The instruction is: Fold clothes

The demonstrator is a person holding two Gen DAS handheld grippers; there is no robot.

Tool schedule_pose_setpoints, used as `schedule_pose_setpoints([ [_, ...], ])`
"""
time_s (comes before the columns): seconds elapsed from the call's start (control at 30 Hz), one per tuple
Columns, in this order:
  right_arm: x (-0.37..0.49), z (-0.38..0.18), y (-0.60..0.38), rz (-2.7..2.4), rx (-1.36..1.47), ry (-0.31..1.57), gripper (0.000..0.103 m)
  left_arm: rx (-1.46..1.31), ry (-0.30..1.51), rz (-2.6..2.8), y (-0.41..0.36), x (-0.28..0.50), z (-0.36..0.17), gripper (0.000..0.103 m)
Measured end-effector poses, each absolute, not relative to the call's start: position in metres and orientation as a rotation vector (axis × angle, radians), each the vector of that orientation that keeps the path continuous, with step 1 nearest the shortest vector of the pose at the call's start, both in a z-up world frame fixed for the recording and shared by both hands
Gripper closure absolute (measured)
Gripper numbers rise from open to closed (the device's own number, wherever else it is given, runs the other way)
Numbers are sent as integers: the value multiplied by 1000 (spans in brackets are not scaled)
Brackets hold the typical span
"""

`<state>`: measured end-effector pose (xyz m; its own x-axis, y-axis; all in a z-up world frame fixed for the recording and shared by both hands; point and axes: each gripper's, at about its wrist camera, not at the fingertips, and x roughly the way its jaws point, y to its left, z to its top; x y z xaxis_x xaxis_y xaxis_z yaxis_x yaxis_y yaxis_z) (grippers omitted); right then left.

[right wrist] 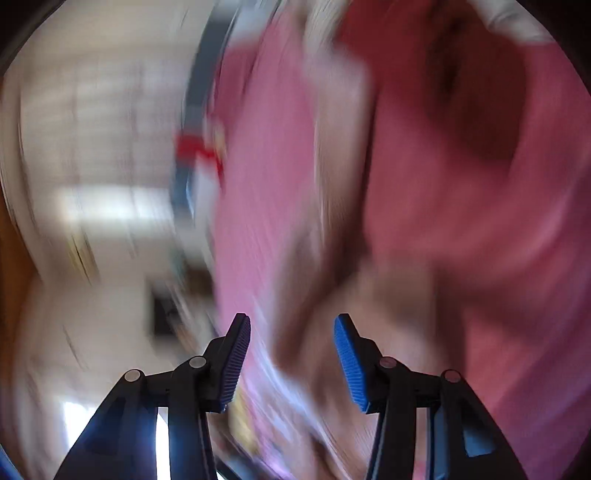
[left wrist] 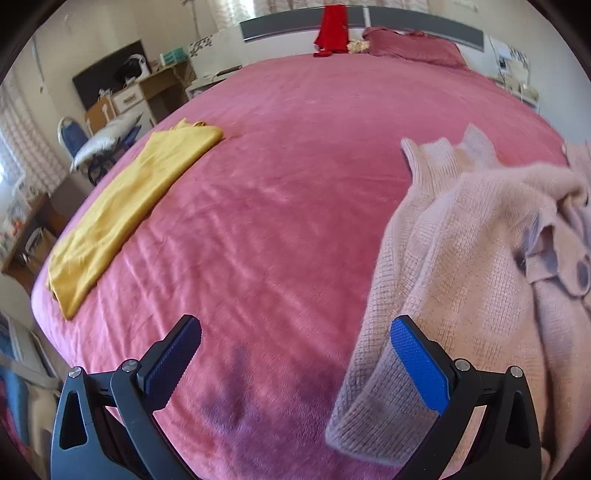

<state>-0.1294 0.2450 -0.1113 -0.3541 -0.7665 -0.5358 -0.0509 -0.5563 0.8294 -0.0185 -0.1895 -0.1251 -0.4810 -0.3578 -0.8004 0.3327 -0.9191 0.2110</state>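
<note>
your left gripper (left wrist: 295, 354) hangs over the pink bedspread (left wrist: 280, 192) with its jaws spread wide and nothing between them. the blue pad of its right finger (left wrist: 419, 365) sits just beside, perhaps touching, the ribbed hem of the pale pink sweater (left wrist: 461, 251). that sweater is a fuzzy, loose knit, bunched and unfolded; it lies on the bedspread's right side, its ribbed cuffs or collar poking up at the far end, and a small greyish tag or patch shows among the folds near the right edge. across the bedspread, by its left edge and well apart from the sweater, a yellow garment (left wrist: 129, 214) lies flat in a long, neat folded strip. at the bedspread's far end stand a red item (left wrist: 332, 29) and a pink pillow (left wrist: 413, 46).

your right gripper (right wrist: 291, 363) has its jaws apart. its view is badly smeared, so you only get pink bedding and a pale blur of fabric ahead of the fingers; whether anything touches them cannot be told.
</note>
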Motion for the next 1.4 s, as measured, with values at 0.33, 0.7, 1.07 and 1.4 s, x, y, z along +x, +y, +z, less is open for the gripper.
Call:
schedule_pose_setpoints([
  [0.33,-132,-128,-35,-2165,1340,599,55,1355,58,-2385,-201,24,-137,0],
  [0.7,-84,-128,-24,-1852,1488,149,92,1301,246,-2390,-230,39,-126,0],
  [1.07,-43,-116,25,-1805,1452,-204,74,1279,209,-2456,-214,20,-109,0],
  [1.4,-183,-166,-47,-1917,1622,-672,58,1221,178,-2470,-217,45,-89,0],
])
